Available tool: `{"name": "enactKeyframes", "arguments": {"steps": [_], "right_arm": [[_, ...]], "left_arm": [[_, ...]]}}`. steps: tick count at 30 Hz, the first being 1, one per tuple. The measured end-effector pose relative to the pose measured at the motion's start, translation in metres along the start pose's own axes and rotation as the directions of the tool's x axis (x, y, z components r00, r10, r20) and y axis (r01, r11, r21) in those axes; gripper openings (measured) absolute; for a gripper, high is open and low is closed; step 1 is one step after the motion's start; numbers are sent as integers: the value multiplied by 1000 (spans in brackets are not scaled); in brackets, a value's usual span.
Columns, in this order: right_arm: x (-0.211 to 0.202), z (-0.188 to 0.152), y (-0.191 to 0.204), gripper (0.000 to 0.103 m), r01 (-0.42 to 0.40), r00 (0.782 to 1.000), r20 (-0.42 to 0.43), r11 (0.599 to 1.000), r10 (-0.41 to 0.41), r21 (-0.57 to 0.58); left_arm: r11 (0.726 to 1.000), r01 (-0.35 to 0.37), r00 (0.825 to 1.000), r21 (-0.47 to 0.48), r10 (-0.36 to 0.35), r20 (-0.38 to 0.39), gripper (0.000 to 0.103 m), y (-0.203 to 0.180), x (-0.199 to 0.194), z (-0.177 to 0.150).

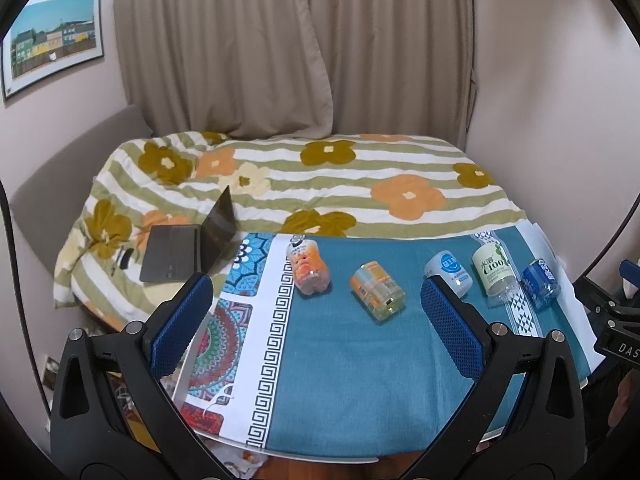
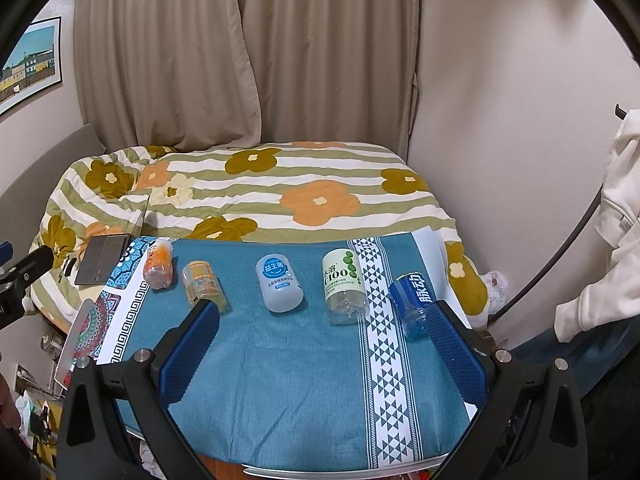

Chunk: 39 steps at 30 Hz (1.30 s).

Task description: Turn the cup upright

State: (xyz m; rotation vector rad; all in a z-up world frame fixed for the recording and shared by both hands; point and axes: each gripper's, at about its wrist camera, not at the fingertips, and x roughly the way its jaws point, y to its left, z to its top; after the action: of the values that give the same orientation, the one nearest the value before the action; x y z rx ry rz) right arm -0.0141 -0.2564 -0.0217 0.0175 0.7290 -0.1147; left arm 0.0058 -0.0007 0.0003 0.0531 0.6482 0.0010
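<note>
Five plastic cups (image 2: 279,283) lie, seemingly inverted, on woven cloth (image 2: 280,380); both tools (image 1: 316,316) (image 2: 326,344) gape, empty.

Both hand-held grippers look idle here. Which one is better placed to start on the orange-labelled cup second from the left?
Probably left. That cup lies between the left hand-held gripper's open fingers; for the right hand-held gripper it sits beyond its left finger.

the green-white cup (image 2: 344,280) reads "c100", the pale-blue cup (image 2: 278,282) "益生菌", the dark-blue cup (image 2: 414,300) "脉动".
</note>
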Motion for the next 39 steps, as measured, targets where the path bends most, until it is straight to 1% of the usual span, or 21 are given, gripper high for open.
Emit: {"name": "enactKeyframes", "arguments": {"steps": [20,21,39], "right_arm": [[-1,-1,-1,103,-5,1000,-3,1000,5,1],[-3,0,10,103,-8,1000,-2,1000,8,-2],[-3,0,9,103,-11,1000,-1,1000,11,-2]], "left_arm": [[1000,-1,1000,-9,1,-2,103,6,-3,-2],[1000,-1,1000,-8,1,-2,103,7,-4,-3],[1000,-8,1000,-18,8,-12,103,4,-6,0]]}}
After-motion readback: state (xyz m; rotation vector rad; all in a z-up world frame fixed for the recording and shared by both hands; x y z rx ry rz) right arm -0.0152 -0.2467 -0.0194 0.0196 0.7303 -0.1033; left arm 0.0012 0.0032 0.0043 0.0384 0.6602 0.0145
